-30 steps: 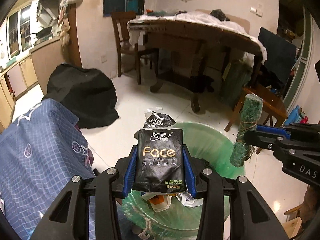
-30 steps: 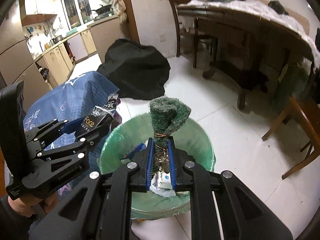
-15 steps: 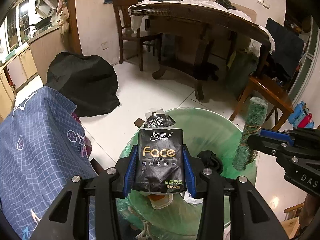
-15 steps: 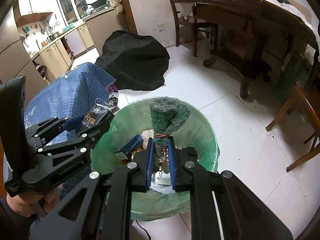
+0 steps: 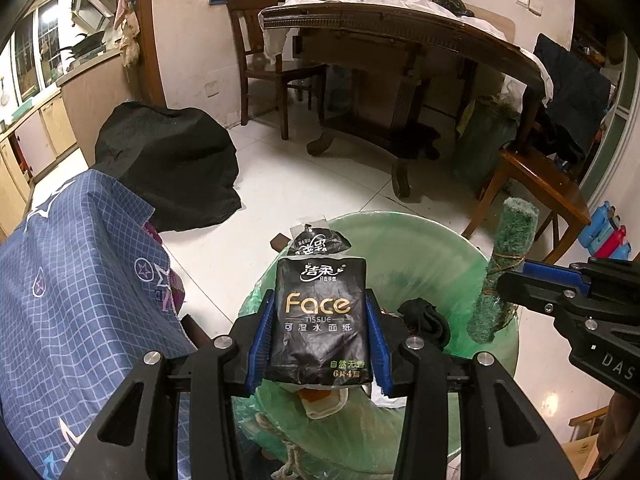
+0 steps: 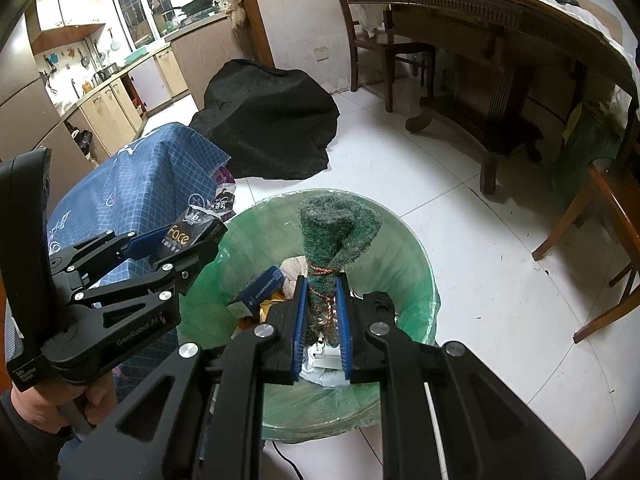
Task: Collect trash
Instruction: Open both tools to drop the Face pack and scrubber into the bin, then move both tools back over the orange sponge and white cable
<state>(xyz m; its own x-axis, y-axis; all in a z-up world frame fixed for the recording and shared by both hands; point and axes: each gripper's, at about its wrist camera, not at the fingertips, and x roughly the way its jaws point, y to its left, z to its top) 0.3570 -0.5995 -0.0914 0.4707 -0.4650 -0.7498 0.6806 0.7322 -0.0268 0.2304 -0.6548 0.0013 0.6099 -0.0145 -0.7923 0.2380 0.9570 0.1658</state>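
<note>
The left gripper (image 5: 320, 336) has its jaws partly open and pressed on both sides of a black tissue pack (image 5: 320, 320) with gold letters on it. The pack stands up between the blue pads (image 5: 262, 340) and hangs over the near edge of the bin (image 5: 460, 248). A torn black flap sticks up at the pack's 12 o'clock end. The right gripper (image 6: 323, 320) has its jaws squeezed almost closed on a green scrub roll (image 6: 340, 232). The roll is tied with a thin orange string and points up and away from the jaws, right above the open bin. In the left wrist view the roll sits at 3 o'clock from the pack, well apart from it. In the right wrist view the pack is at 9 o'clock from the roll, over the bin's rim. The bin is round and lined with a green bag. Inside it lie a blue box (image 6: 260, 288), some white paper and a dark lump. A blue cloth (image 5: 80, 288) with white lines and stars covers something just beside the bin at 9 o'clock. A black cover (image 5: 168, 164) lies on the white floor at 11 o'clock. A big brown table (image 5: 400, 40) with chairs stands far off at 1 o'clock. A hand (image 6: 68, 404) grips the left gripper's handle.
</note>
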